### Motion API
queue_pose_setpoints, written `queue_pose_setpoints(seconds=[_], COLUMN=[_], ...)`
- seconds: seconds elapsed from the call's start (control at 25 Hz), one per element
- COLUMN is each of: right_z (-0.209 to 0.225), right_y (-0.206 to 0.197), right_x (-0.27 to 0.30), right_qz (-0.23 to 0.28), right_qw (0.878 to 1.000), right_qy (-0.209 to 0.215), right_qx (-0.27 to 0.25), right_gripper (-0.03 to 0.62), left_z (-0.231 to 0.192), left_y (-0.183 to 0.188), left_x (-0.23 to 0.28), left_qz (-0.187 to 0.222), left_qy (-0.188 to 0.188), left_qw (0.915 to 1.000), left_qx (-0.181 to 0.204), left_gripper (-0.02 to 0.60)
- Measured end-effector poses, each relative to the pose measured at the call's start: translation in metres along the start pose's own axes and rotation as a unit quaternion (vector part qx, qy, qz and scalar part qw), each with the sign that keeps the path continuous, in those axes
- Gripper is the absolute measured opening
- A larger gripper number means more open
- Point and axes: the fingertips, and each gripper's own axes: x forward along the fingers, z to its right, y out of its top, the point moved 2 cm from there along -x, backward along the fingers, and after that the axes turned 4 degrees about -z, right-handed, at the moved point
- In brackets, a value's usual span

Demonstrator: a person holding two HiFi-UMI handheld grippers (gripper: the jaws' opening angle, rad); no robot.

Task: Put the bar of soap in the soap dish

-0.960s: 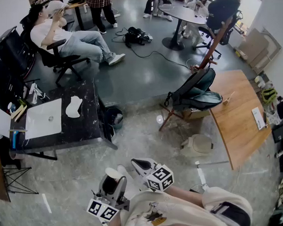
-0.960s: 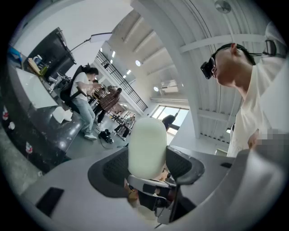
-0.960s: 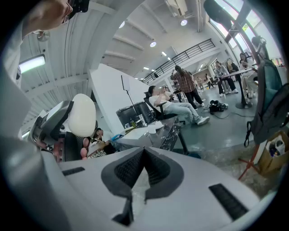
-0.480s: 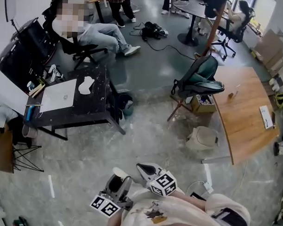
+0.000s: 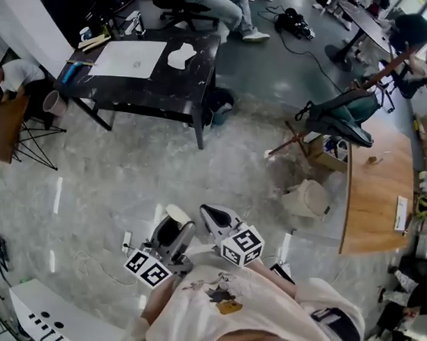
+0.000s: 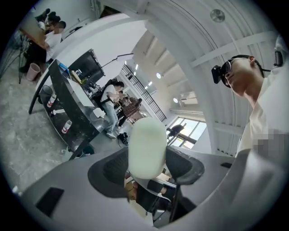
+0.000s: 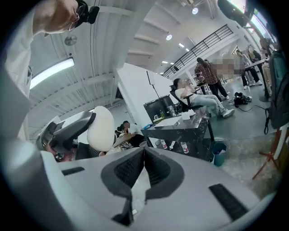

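Left gripper (image 5: 174, 226) level at six o'clock, pinching pale oval soap bar (image 6: 145, 146), smooth, matte, right gripper (image 5: 216, 219) alongside, jaws pressed together.

Head view: high up, aimed steeply down at floor (image 5: 108, 190); black table (image 5: 181, 88) upper left, left gripper (image 5: 177, 221) bottom centre. Gripper views: tight behind own jaws, roughly level. Same table in both; right gripper view also catches left gripper.
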Motion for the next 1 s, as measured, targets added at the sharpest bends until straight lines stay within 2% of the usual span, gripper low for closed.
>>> queue_pose_setpoints(seconds=[0.12, 0.24, 0.4, 0.56, 0.72, 0.88, 1.0], right_z=[-0.015, -0.038, -0.079, -0.116, -0.130, -0.148, -0.144], right_y=[-0.002, -0.003, -0.015, -0.020, -0.036, -0.044, -0.041], right_x=[0.036, 0.088, 0.161, 0.216, 0.259, 0.266, 0.275], right_qz=[-0.016, -0.037, -0.103, -0.124, -0.149, -0.159, -0.172], right_qw=[1.000, 0.999, 0.993, 0.990, 0.975, 0.975, 0.970], right_qy=[0.002, 0.009, 0.005, -0.002, -0.059, -0.049, -0.072], right_qx=[-0.004, -0.016, -0.056, -0.064, -0.155, -0.149, -0.157], right_gripper=[0.006, 0.006, 0.006, 0.006, 0.005, 0.006, 0.006], left_z=[-0.028, -0.061, -0.101, -0.133, -0.166, -0.180, -0.196], left_y=[0.022, 0.053, 0.100, 0.137, 0.168, 0.175, 0.185], left_x=[-0.024, -0.055, -0.101, -0.143, -0.161, -0.163, -0.157], left_qz=[0.025, 0.048, 0.064, 0.065, 0.060, 0.039, 0.030], left_qy=[0.010, 0.019, 0.018, 0.018, -0.002, -0.027, -0.017], left_qw=[0.9994, 0.9982, 0.9970, 0.9974, 0.9981, 0.9984, 0.9985], left_qx=[-0.023, -0.031, -0.039, -0.026, -0.015, -0.031, -0.042], left_gripper=[0.267, 0.268, 0.267, 0.267, 0.267, 0.267, 0.267])
